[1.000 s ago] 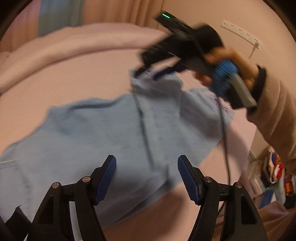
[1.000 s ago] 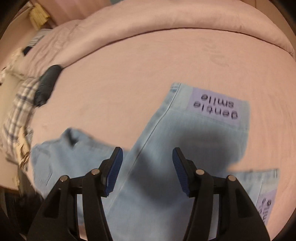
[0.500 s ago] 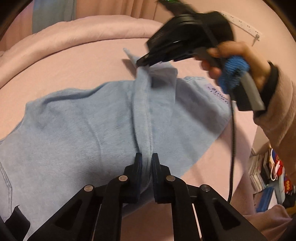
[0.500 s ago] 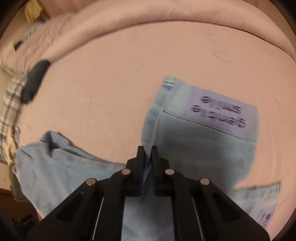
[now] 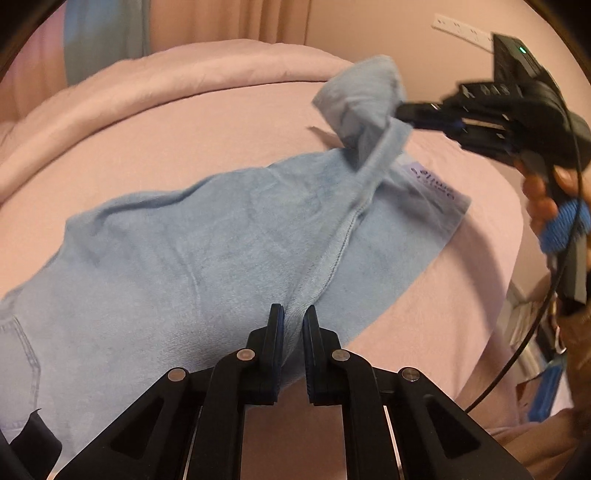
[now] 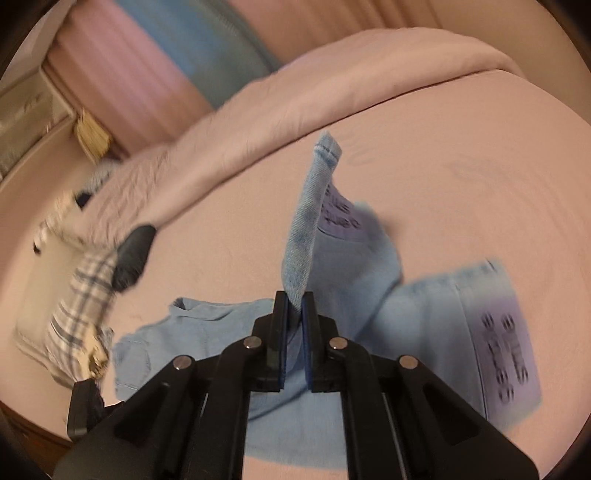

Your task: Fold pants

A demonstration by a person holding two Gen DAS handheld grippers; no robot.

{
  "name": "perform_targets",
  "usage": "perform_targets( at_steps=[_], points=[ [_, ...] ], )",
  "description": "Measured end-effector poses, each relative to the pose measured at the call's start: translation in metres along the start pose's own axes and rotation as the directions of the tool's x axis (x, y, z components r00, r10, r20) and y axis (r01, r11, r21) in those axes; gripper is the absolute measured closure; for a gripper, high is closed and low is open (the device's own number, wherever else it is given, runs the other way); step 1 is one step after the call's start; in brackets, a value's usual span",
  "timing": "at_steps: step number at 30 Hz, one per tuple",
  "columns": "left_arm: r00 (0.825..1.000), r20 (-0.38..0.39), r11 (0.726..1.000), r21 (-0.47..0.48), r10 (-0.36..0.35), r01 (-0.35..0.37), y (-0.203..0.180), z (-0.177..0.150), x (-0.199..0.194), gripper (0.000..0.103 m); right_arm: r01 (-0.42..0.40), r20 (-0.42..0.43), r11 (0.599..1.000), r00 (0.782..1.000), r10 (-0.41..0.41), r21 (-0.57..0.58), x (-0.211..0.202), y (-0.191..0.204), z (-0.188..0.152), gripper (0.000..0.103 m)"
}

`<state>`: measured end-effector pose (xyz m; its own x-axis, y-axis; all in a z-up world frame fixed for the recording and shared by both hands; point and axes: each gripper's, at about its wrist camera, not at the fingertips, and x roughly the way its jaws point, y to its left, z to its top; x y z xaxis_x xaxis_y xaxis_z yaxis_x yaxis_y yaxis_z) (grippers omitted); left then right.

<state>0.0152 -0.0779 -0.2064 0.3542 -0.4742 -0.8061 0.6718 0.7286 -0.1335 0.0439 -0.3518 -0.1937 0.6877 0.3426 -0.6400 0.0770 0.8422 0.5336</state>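
Note:
Light blue pants (image 5: 207,251) lie spread on a pink bed (image 5: 184,122). My left gripper (image 5: 293,317) is shut on the seam edge of the upper leg, near the front of the bed. My right gripper (image 5: 406,118) is shut on the same leg's hem end and holds it lifted above the bed, so the leg hangs between the two grippers. In the right wrist view my right gripper (image 6: 293,306) pinches the lifted blue cloth (image 6: 306,229). The lower leg with its purple label (image 6: 506,347) lies flat on the bed.
A rolled pink duvet (image 6: 332,85) runs along the far side of the bed. A plaid cloth (image 6: 81,306) and a dark object (image 6: 133,254) lie at the bed's left end. A power strip (image 5: 465,33) is on the wall. Clutter stands off the bed's right side (image 5: 532,325).
Both grippers closed on the upper pant leg about half a second ago. Since then my right gripper has lifted the hem end up and to the right; the left keeps its hold.

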Motion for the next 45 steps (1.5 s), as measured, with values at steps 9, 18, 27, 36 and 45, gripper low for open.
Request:
perform_targets(
  at_steps=[9,18,27,36,45],
  points=[
    [0.999,-0.04,0.998,0.05,0.037,-0.035,-0.004,0.001,0.01,0.094,0.042,0.054,0.989,0.997,-0.05,0.144,-0.028,-0.031,-0.059,0.096],
    [0.994,-0.087,0.997,0.056,0.061,-0.057,-0.006,0.008,0.021,0.094,-0.017,0.067,0.924,0.998,-0.009,0.383,-0.028,-0.079,-0.079,0.077],
    [0.99,-0.112,0.995,0.066,0.087,-0.08,-0.009,0.008,0.025,0.094,0.043,0.138,0.901,0.984,-0.113,0.431,-0.039,-0.094,-0.055,0.072],
    [0.988,-0.126,0.995,0.059,0.089,-0.082,-0.009,0.012,0.023,0.095,0.248,0.125,0.945,0.952,-0.278,0.213,-0.046,-0.082,-0.057,0.096],
    [0.991,-0.121,0.997,0.058,0.065,-0.058,-0.006,0.013,0.018,0.095,0.347,0.122,0.928,0.924,-0.363,0.134,-0.067,-0.07,-0.062,0.096]
  ],
)
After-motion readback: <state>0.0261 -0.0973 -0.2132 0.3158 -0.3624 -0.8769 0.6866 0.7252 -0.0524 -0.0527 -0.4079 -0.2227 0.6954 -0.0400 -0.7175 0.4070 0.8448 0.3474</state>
